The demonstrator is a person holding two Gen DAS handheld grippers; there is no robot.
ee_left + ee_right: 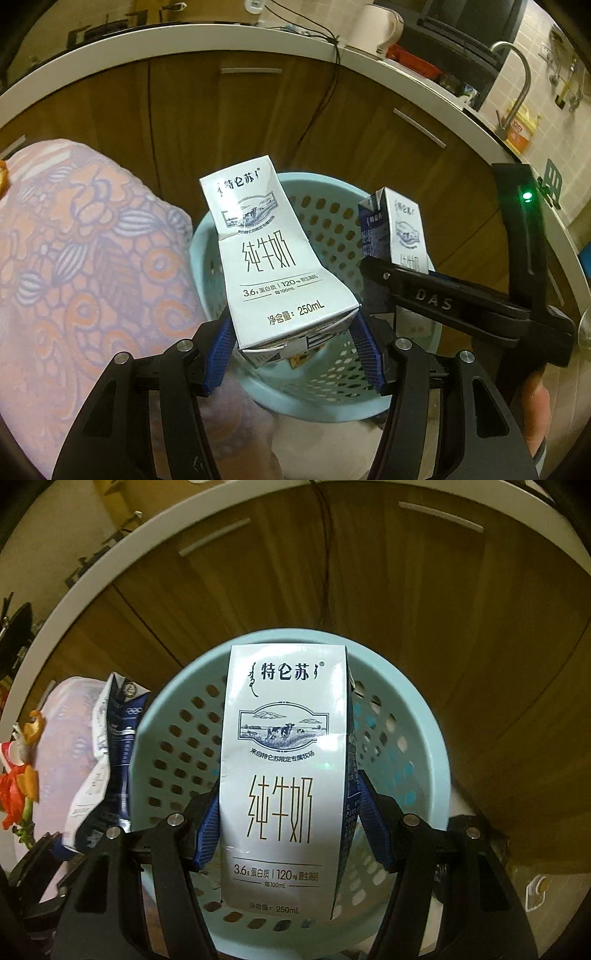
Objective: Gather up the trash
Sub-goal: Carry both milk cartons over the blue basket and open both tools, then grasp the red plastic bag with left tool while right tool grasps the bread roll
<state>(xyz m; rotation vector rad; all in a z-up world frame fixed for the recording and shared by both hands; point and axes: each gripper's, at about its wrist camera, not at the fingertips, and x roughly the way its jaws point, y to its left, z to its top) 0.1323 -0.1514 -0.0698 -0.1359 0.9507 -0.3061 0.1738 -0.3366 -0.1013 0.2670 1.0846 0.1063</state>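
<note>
My left gripper (pixel 291 350) is shut on a dented white milk carton (pixel 273 258), its blue pads pressing the lower end. The carton hangs tilted above a light blue perforated basket (pixel 201 240). In the same view my right gripper (pixel 402 273) comes in from the right, clamped on a second milk carton (pixel 406 229) over the basket's right rim. In the right wrist view the right gripper (pixel 284 827) grips that upright carton (pixel 284 775) above the basket (pixel 424 720). The crumpled left carton (pixel 110 746) shows at the left.
A floral cloth (pixel 92 258) covers a surface left of the basket. Wooden cabinet doors (pixel 258 110) under a white counter edge (pixel 184 40) stand behind, with a black cable (pixel 328 85) hanging down. Orange peel and red scraps (pixel 18 786) lie on the cloth.
</note>
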